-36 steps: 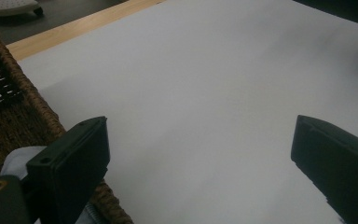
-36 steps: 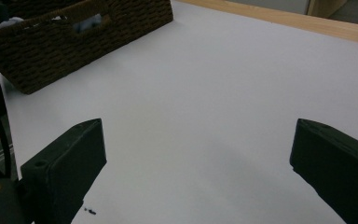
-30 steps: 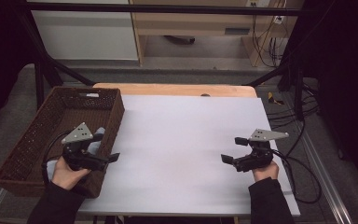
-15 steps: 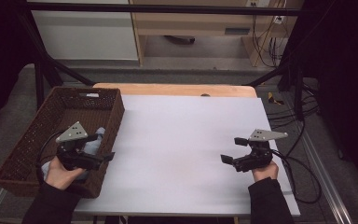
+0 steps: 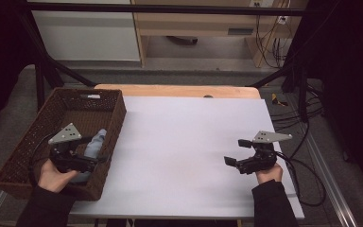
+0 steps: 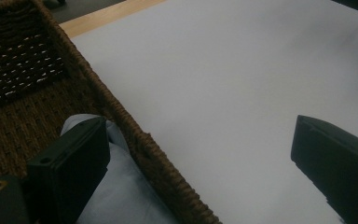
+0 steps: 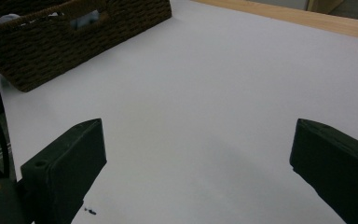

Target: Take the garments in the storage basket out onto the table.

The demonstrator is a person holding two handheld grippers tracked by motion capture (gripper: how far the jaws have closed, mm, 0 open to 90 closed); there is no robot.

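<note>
Pale blue cloth (image 5: 94, 144) in the wicker basket (image 5: 116, 113): partly hidden behind the left gripper (image 5: 87, 163) and hand; shape not identifiable. Cut off by the bottom edge in the left gripper view, lower part masked by one of the fingers (image 6: 70, 161). Small dark specks (image 7: 91, 211) on the white surface (image 7: 205, 93): too small to identify.

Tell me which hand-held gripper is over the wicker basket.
The left hand-held gripper, straddling the basket's right rim above a pale blue cloth; the right hand-held gripper sits over the bare white tabletop.
</note>
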